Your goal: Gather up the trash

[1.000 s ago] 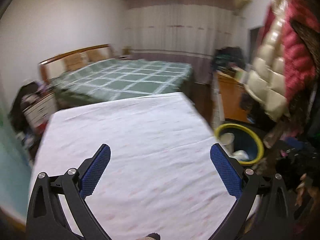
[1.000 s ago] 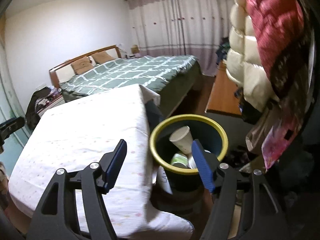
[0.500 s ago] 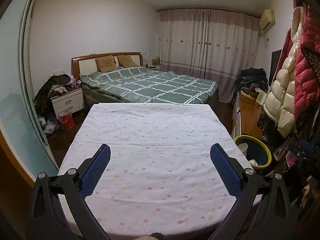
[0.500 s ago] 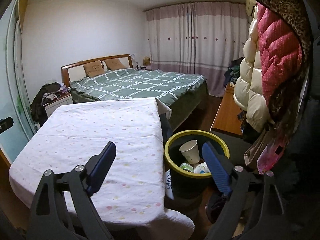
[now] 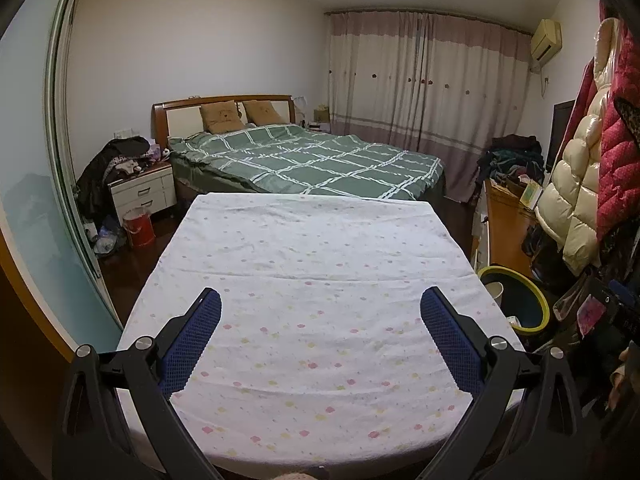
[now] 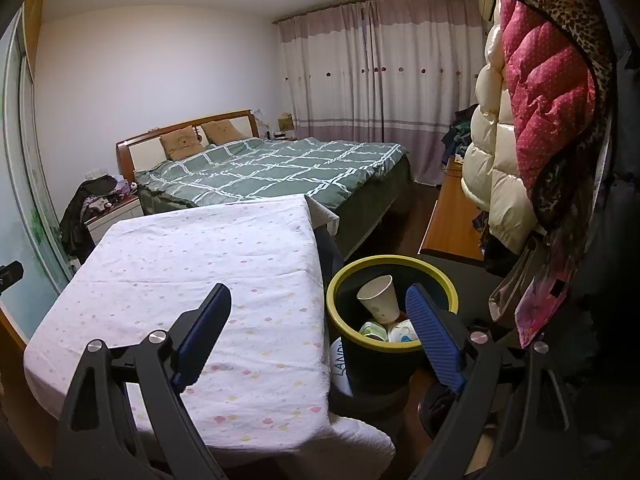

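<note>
**Two empty grippers over a cloth-covered worktop beside a trash bin**

The left gripper point(image 5: 320, 316) is held above a worktop point(image 5: 312, 264) covered with a white cloth dotted in pink and yellow. Its jaws stand wide apart with nothing between them. The right gripper point(image 6: 318, 312) is held over the worktop's right edge, its jaws also spread wide and holding nothing. Just beside that edge, on the floor, stands a dark trash bin point(image 6: 392, 268) with a yellow rim. Inside it a white paper cup point(image 6: 378, 298) lies tilted above two small containers point(image 6: 386, 330). Behind the worktop is a bed point(image 5: 312, 160) with a green checked cover. Puffy jackets point(image 6: 532, 120) hang at the right.
</note>
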### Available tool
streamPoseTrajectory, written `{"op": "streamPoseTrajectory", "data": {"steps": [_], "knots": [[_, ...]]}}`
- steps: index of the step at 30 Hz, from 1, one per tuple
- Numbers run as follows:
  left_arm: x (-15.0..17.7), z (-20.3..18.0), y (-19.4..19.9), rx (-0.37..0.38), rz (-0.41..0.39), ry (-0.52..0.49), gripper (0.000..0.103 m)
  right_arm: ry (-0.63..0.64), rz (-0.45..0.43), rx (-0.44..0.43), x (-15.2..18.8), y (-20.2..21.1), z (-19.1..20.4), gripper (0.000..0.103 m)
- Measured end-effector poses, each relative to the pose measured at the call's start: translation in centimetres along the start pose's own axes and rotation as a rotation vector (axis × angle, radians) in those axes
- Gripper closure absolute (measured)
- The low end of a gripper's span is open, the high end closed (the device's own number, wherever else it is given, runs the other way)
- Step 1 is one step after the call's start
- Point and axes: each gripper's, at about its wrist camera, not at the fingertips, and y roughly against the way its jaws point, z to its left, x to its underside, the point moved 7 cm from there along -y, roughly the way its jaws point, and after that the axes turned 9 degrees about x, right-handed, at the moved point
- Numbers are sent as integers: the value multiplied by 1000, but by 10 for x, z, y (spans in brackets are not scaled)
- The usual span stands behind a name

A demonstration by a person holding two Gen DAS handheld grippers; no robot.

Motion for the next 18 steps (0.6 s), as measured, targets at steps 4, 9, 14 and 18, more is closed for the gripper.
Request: {"op": "streamPoseTrajectory", "data": {"steps": [4, 9, 14, 18], "knots": [[-1, 2, 0, 1, 0, 1, 5, 2, 2, -2, 0, 2, 1, 18], [-1, 5, 3, 2, -2, 8, 5, -2, -3, -7, -2, 4, 4, 18], [0, 5, 5, -7, -7, 12, 5, 8, -5, -21, -3, 5, 10, 18], [0, 4, 7, -8, -5, 4, 5, 14, -1, -26, -4, 5, 14, 18]]}}
